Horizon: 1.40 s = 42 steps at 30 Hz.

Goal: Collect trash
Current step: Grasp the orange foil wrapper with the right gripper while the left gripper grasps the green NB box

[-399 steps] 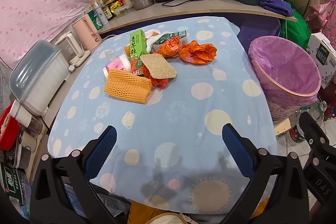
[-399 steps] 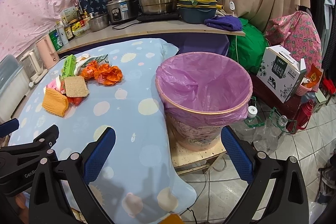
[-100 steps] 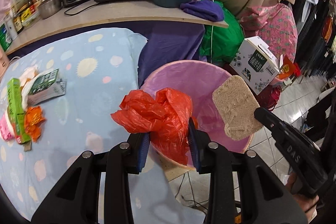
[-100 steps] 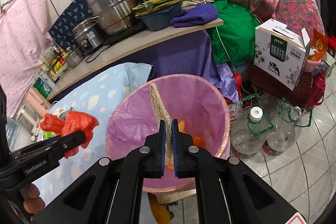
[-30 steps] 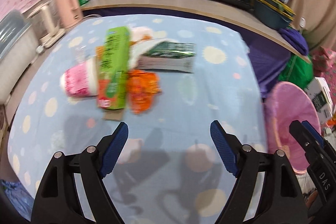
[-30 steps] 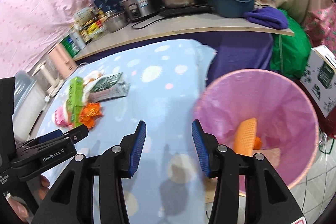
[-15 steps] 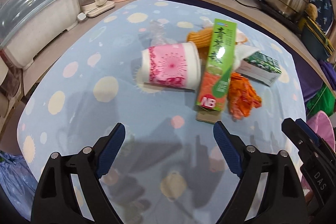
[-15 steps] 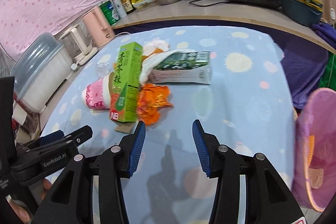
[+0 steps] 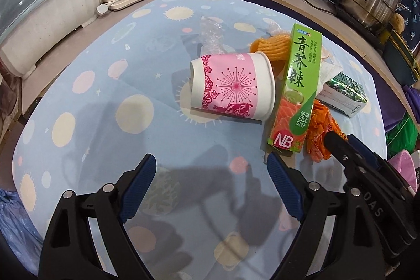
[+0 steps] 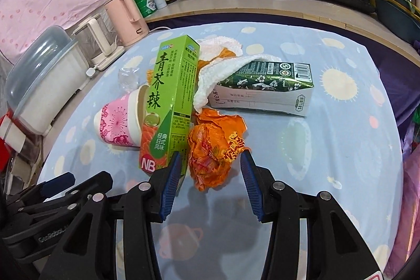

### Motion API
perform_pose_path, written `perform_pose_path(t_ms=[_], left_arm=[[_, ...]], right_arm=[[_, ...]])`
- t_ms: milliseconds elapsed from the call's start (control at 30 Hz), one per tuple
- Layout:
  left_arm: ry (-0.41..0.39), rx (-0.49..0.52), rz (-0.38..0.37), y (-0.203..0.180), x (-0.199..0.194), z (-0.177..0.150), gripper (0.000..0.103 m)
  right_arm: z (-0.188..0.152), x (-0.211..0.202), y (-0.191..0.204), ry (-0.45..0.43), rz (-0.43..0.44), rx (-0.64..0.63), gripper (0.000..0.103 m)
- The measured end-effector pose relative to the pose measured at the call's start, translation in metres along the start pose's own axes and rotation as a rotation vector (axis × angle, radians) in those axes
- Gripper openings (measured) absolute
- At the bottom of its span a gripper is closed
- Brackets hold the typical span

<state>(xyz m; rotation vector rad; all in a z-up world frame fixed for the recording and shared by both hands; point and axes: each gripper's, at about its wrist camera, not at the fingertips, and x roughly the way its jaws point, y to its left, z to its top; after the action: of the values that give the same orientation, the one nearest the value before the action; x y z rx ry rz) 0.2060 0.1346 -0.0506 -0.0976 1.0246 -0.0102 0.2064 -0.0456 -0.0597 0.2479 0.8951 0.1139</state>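
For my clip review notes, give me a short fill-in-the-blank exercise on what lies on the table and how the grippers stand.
1. The pink cup lies on its ____.
2. The right gripper is open around the crumpled ____ wrapper.
3. The left gripper is open and holds ____.
4. A white cloth drapes over one end of the ____ carton.

Missing words: side; orange; nothing; green

Left tool (image 9: pixel 211 186) and right tool (image 10: pixel 211 181) both held low and level, side by side, fingers spread apart, blue pads (image 10: pixel 170 181) bare and gripping nothing.
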Motion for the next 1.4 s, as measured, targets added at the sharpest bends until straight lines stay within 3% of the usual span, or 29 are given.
perform_pose_path(t_ms=[100,233,533,700,800,967,1033,1400], left_arm=[[0.001,0.006,-0.009,-0.004,0.003,0.001,0.086],[-0.004,0.025,-0.038,-0.015,0.004,0.002,0.089],[0.022,0.052,-0.117,-0.044,0.023,0.006,0.090],[0.023,0.069,-0.105,-0.056,0.037,0.009,0.090],[0.018,0.076,-0.104,-0.061,0.042,0.011,0.080],[0.053,0.101,-0.094,-0.068,0.047,0.009,0.048],[0.061,0.109,-0.093,-0.070,0.046,0.007,0.041],[0.001,0.162,-0.095,-0.083,-0.002,-0.007,0.038]], right_arm=[[0.000,0.005,-0.005,0.011,0.003,0.008,0.031],[-0.003,0.002,-0.010,0.006,0.015,0.012,0.026],[-0.016,-0.035,-0.043,-0.025,-0.008,0.073,0.025],[-0.024,-0.054,-0.060,-0.034,-0.028,0.106,0.025],[-0.027,-0.060,-0.067,-0.037,-0.039,0.117,0.025],[-0.033,-0.068,-0.077,-0.040,-0.048,0.134,0.025],[-0.035,-0.070,-0.079,-0.040,-0.048,0.137,0.025],[-0.045,-0.095,-0.086,-0.073,-0.039,0.146,0.025]])
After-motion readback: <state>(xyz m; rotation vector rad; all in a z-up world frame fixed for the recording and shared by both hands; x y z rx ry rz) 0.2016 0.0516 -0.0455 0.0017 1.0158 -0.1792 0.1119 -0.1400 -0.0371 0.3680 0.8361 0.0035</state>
